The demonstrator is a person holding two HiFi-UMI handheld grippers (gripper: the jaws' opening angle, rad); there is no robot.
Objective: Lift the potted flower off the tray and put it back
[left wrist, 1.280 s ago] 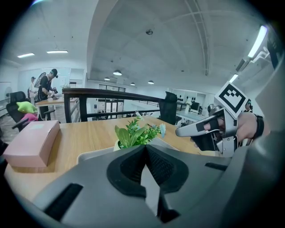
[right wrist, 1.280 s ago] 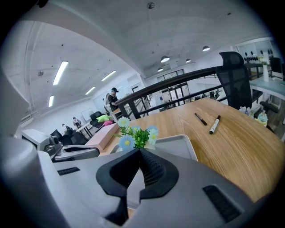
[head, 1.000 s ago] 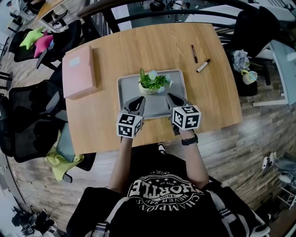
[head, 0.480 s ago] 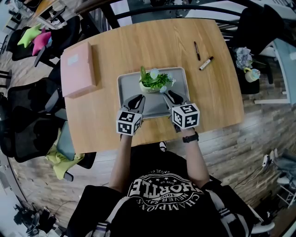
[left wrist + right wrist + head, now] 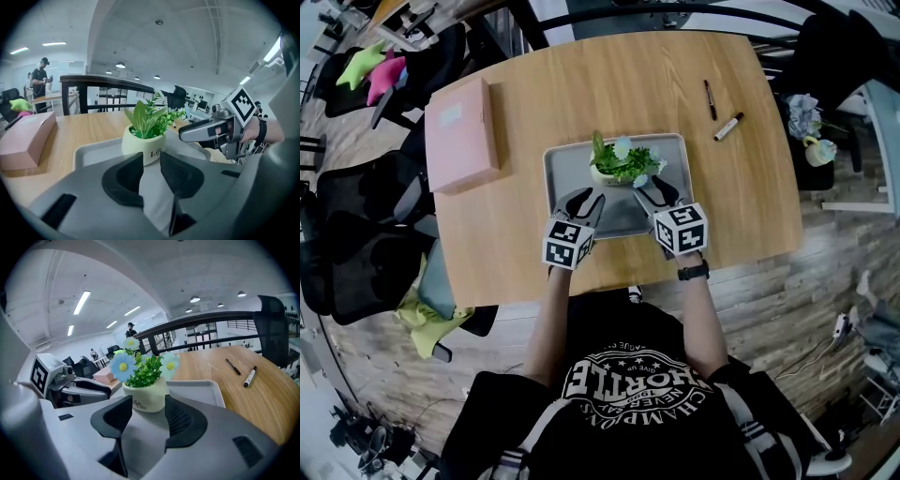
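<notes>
A small cream pot with green leaves and pale blue flowers (image 5: pixel 619 167) stands upright on the far half of a grey tray (image 5: pixel 558 183). My left gripper (image 5: pixel 586 199) hovers over the tray's near left, its tips just short of the pot (image 5: pixel 145 146). My right gripper (image 5: pixel 649 187) hangs over the near right, its tips also close to the pot (image 5: pixel 146 398). Both pairs of jaws have just been opening and stand apart with nothing between them, the right gripper (image 5: pixel 148 409) wider than the left gripper (image 5: pixel 151 160). Neither touches the pot.
A pink box (image 5: pixel 461 133) lies on the wooden table left of the tray. Two markers (image 5: pixel 710 98) (image 5: pixel 729 127) lie at the far right. Black office chairs (image 5: pixel 356 216) crowd the table's left side, and a railing runs behind the table.
Both grippers have sunk and moved forward over the tray towards the pot. Their jaws, shut a second ago, now stand apart. The pot has not moved.
</notes>
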